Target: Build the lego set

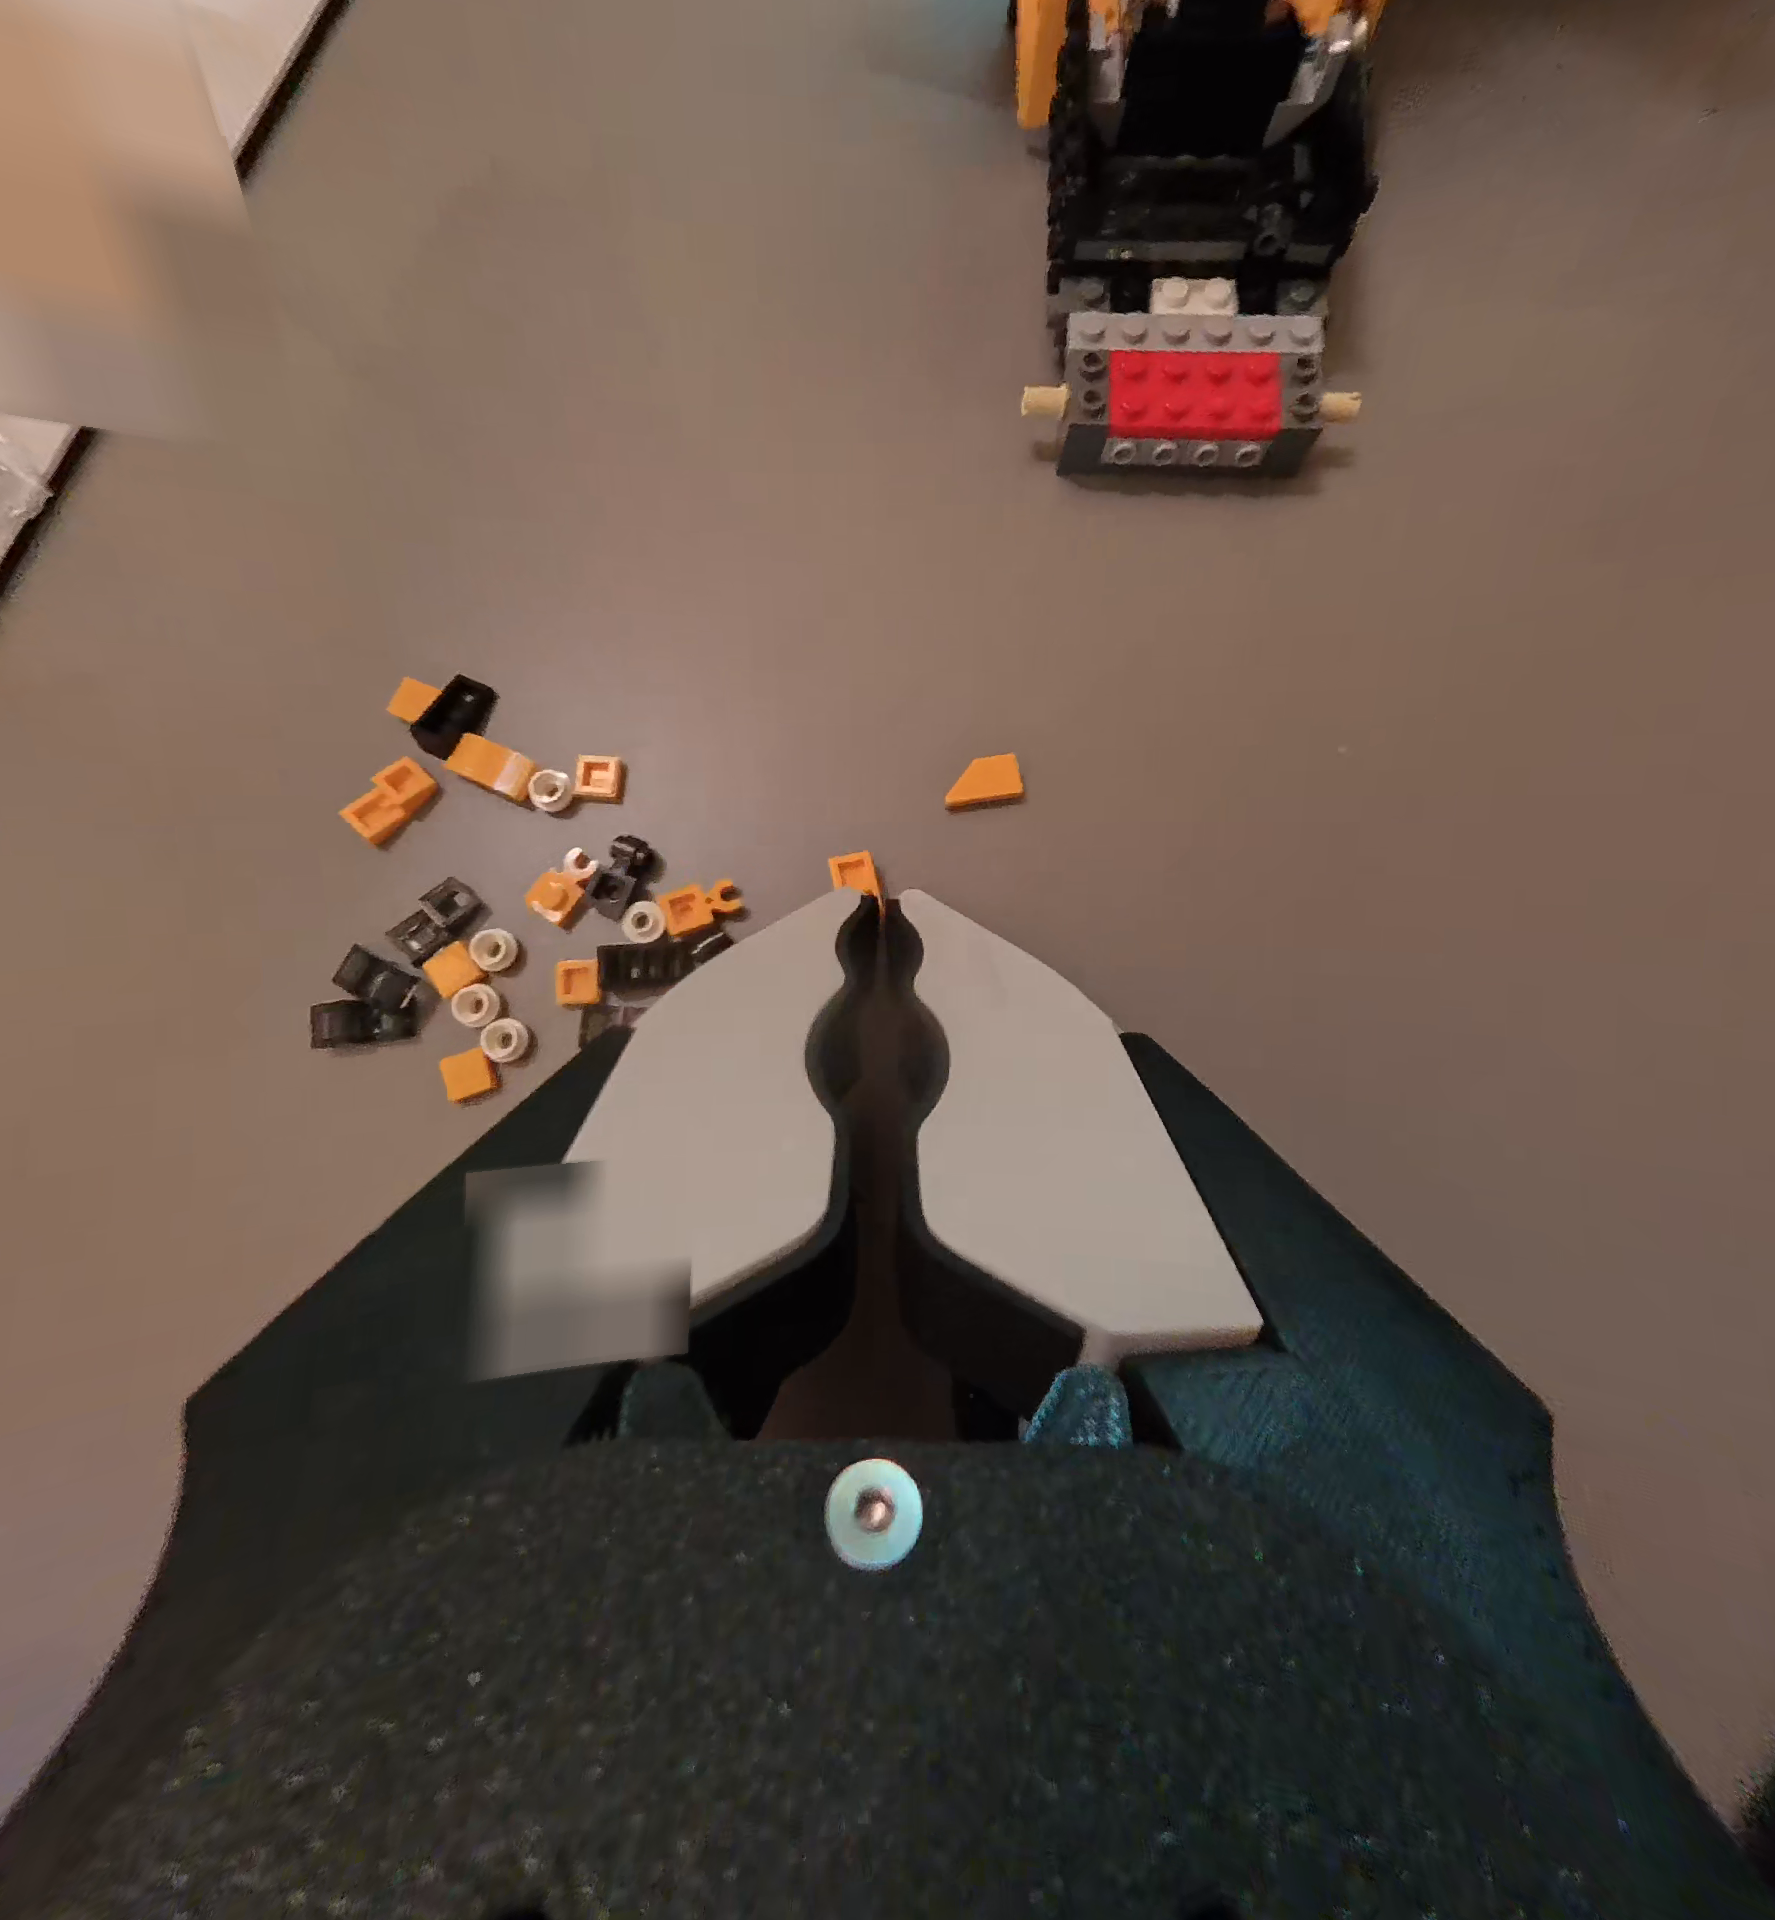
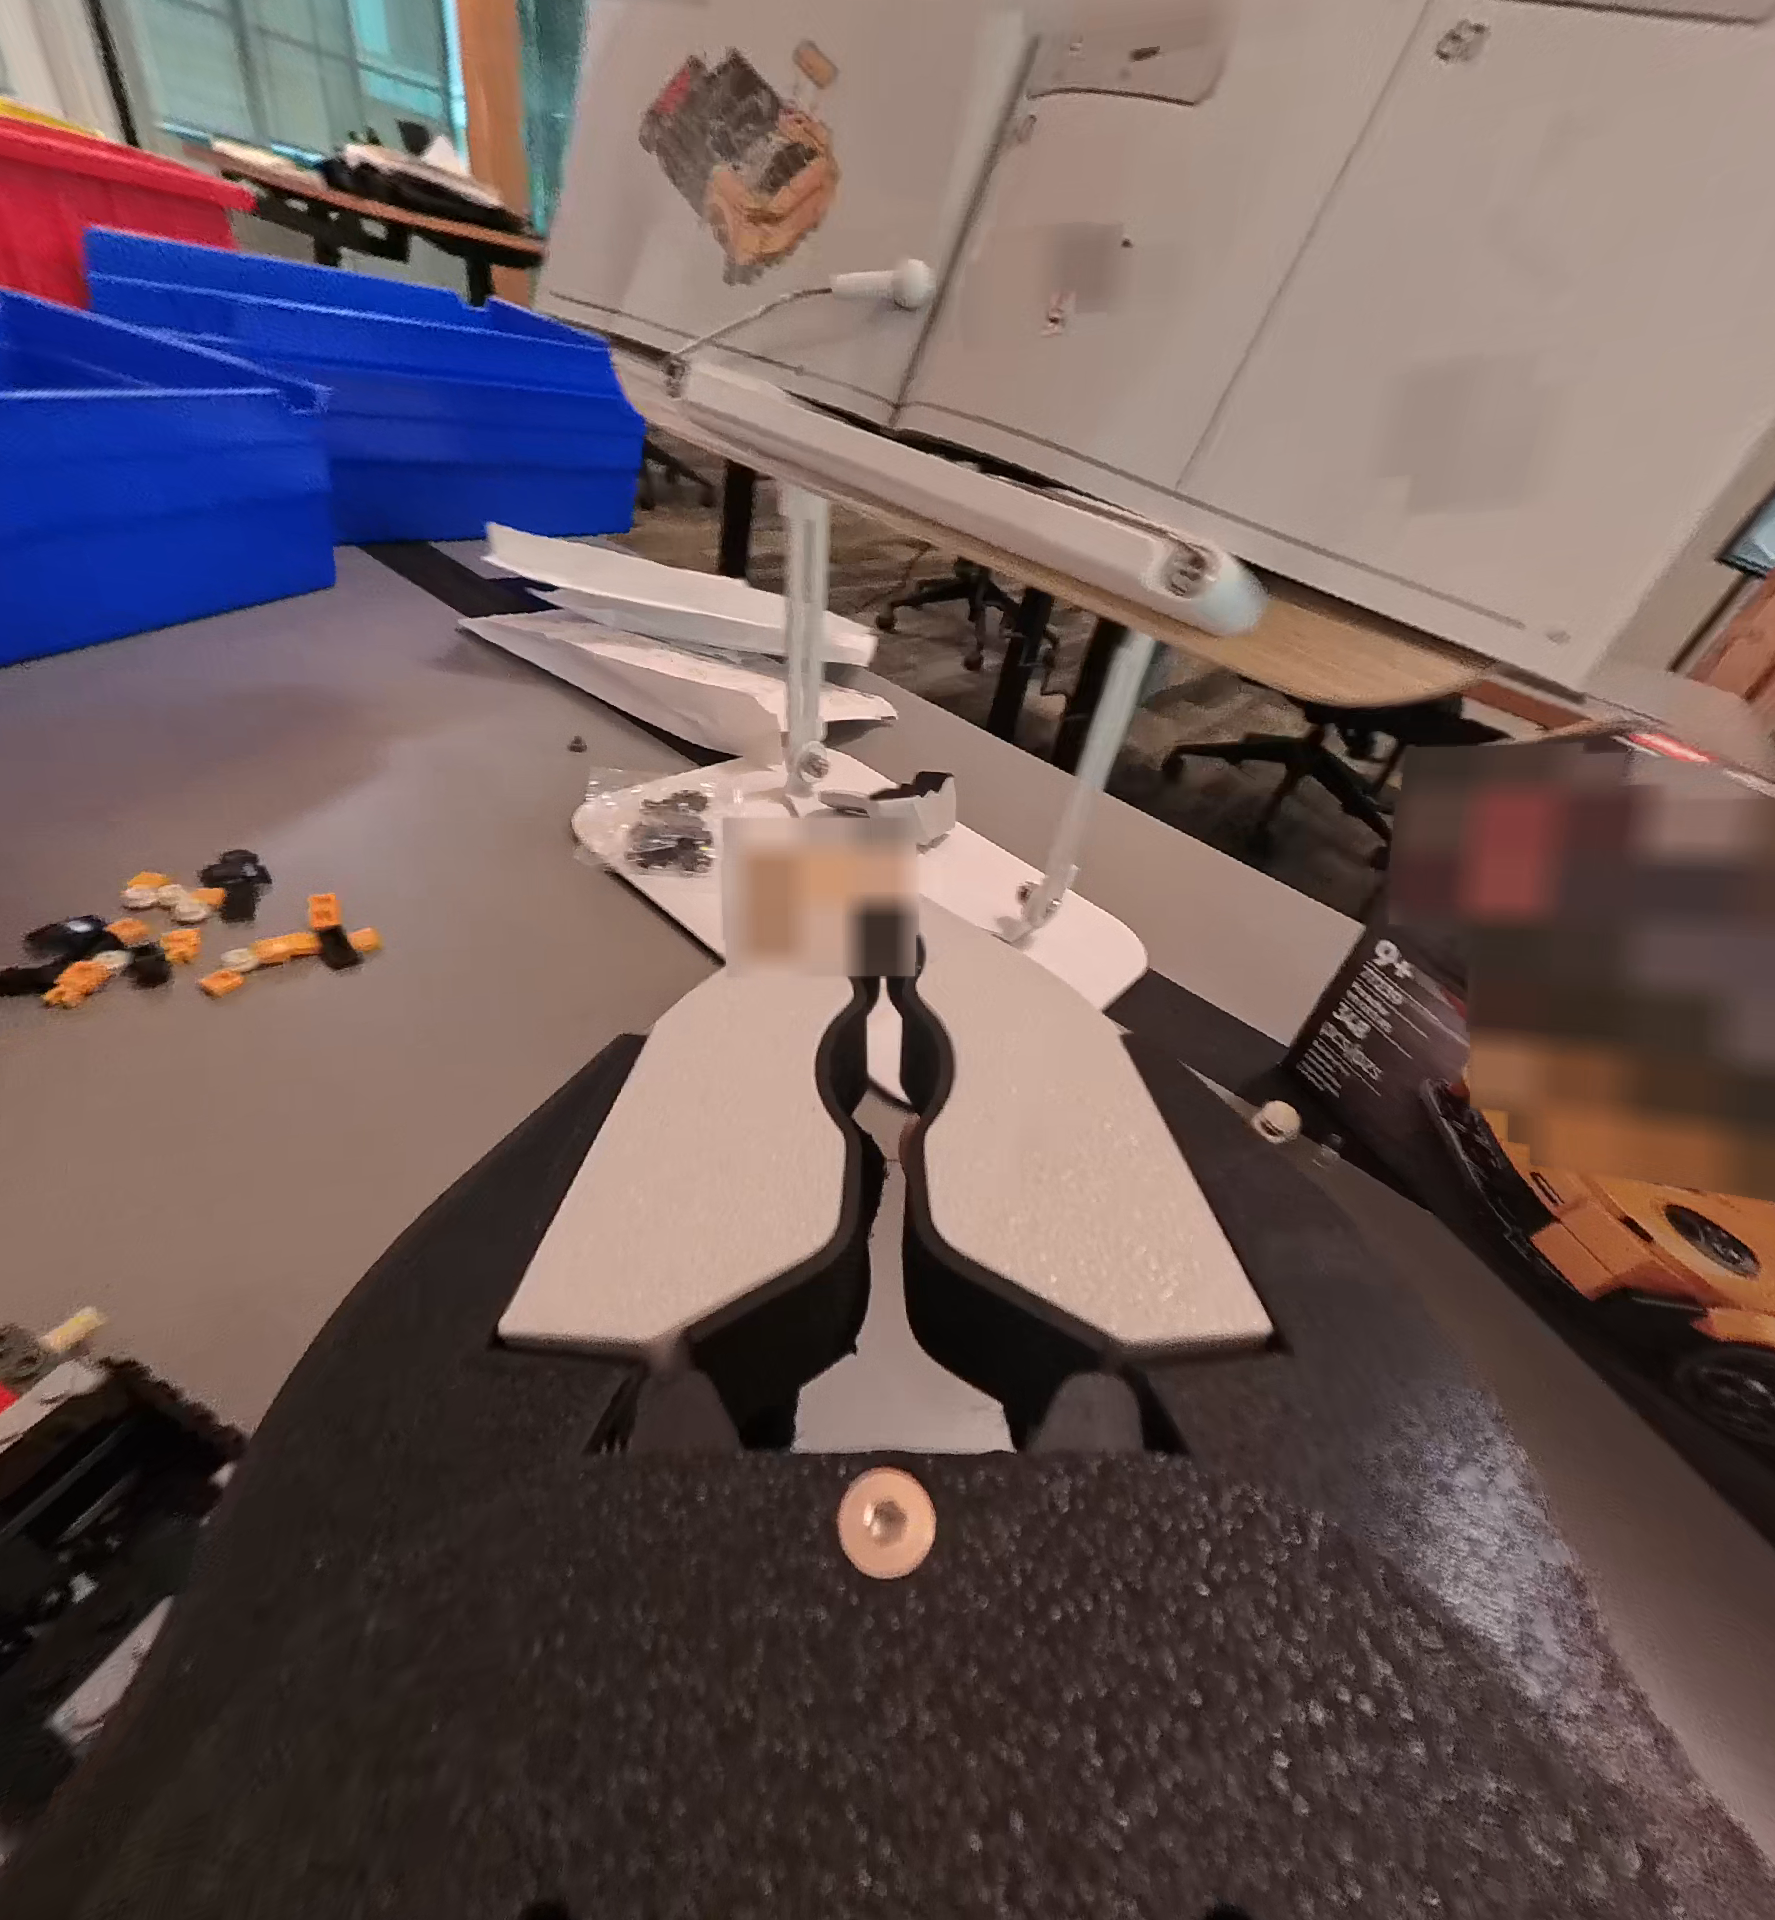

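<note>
My left gripper (image 1: 875, 906) is over the grey table, shut on a small orange tile (image 1: 852, 871) that sticks out past its tips. A pile of small orange, black and white loose pieces (image 1: 509, 894) lies just left of it, also seen in the right wrist view (image 2: 187, 935). An orange wedge tile (image 1: 985, 781) lies alone to the right. The partly built model (image 1: 1189, 405), black and grey with a red plate, stands at the far right; its corner shows in the right wrist view (image 2: 21, 1455). My right gripper (image 2: 883, 992) has its jaws nearly together; a blurred patch hides its tips.
An instruction booklet (image 2: 966, 260) rests on a white stand (image 2: 1070, 935) beyond my right gripper. A clear bag of parts (image 2: 654, 831) lies at the stand's base. Blue bins (image 2: 135, 468) and a red bin (image 2: 31, 197) stand at the back left. The set's box (image 2: 1589, 1226) lies at the right. Across from one pair of fingers to the other is roughly 25 centimeters.
</note>
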Available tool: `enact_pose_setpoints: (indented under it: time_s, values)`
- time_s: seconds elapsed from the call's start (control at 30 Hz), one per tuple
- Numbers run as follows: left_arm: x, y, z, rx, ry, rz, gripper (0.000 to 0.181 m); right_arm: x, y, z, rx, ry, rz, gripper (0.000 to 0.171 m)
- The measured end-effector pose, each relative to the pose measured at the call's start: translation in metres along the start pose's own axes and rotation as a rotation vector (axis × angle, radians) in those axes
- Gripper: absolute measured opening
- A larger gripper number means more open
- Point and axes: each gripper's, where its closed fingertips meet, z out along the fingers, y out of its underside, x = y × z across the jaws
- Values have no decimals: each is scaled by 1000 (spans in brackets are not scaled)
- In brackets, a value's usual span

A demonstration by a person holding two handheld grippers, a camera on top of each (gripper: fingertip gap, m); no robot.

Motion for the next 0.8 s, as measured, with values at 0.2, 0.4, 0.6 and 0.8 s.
enact_pose_setpoints:
  time_s: [0.2,0.4,0.6,0.8]
  values:
    - [24,-35,-17,200,219,-134,1,-105,-18,-5,-47,-434,-152,2]
    - [46,-73,-44,413,527,-328,0,-204,-6,-27,-79,-680,-611,14]
    - [55,-74,-45,405,606,-367,0,-223,-12,-30,-2,-679,-676,14]
    - [52,-74,-45,405,571,-360,1,-224,-6,-29,-72,-725,-537,3]
